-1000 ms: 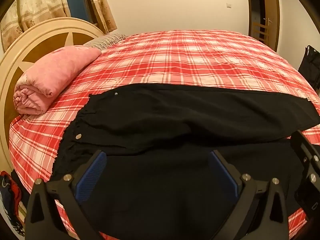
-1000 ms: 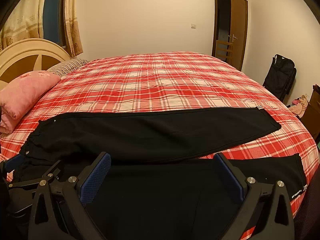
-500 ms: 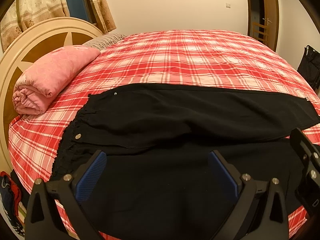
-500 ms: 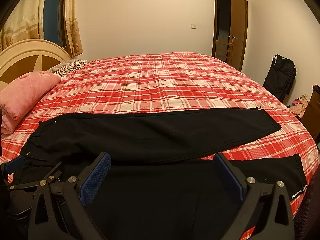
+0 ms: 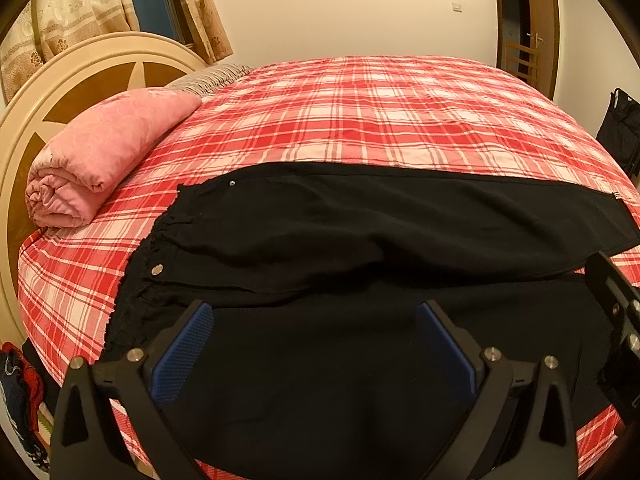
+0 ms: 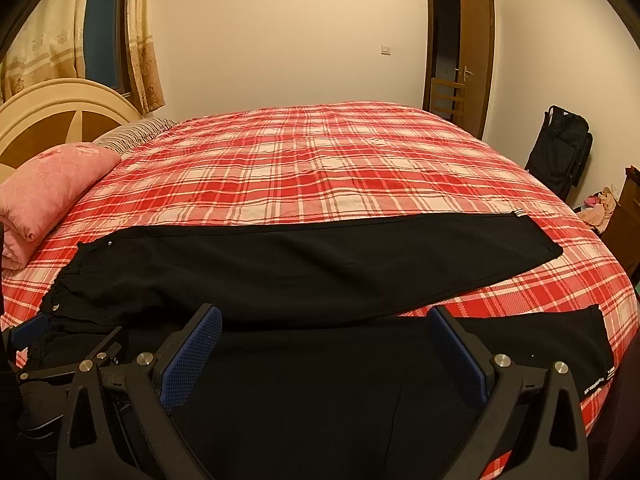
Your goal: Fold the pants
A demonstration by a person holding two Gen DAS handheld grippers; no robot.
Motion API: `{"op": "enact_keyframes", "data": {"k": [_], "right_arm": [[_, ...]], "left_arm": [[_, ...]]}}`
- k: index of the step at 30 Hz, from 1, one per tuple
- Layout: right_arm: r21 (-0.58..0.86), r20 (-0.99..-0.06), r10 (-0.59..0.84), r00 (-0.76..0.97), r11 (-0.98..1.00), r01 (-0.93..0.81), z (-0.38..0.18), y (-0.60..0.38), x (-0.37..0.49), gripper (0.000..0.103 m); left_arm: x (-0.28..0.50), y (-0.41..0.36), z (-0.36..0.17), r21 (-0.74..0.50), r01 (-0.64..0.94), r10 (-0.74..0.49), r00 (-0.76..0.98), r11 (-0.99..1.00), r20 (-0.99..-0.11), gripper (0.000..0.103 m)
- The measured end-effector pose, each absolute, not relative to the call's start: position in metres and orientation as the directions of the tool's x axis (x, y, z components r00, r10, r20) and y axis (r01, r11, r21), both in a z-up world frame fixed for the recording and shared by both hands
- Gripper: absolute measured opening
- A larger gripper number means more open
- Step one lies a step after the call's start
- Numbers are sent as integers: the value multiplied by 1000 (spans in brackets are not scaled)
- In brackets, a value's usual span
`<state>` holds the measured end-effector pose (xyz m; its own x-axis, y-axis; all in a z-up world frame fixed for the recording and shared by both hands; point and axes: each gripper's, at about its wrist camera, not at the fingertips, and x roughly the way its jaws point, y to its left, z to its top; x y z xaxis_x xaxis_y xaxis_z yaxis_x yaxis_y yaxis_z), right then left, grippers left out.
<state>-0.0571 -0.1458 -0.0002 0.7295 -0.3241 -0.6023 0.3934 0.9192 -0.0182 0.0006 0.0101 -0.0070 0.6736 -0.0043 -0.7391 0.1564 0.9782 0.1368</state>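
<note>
Black pants point(image 5: 360, 232) lie spread flat on the red plaid bed, waistband to the left, legs running right; they also show in the right wrist view point(image 6: 320, 264). The far leg ends at a cuff point(image 6: 532, 236); the near leg's cuff point(image 6: 580, 340) lies at the bed's near right edge. My left gripper point(image 5: 316, 340) is open and empty, hovering over the near leg close to the waistband point(image 5: 140, 280). My right gripper point(image 6: 326, 344) is open and empty, over the middle of the near leg. The left gripper point(image 6: 30, 332) shows at the right view's left edge.
A rolled pink blanket point(image 5: 96, 160) lies at the head of the bed by the cream headboard point(image 5: 80, 72). A striped pillow point(image 6: 136, 132) sits behind it. A black bag point(image 6: 560, 148) stands by the right wall near an open door point(image 6: 472, 52). Clothes point(image 5: 20, 392) lie on the floor at left.
</note>
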Motion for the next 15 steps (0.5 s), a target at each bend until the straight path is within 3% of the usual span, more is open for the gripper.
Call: {"op": "enact_keyframes", "data": {"k": [15], "right_arm": [[-15,-603,-325,729,918,397,-1,-145,-57,102]], "left_arm": [[1,13,-8,141,154,1,673,978,-740,103]]}}
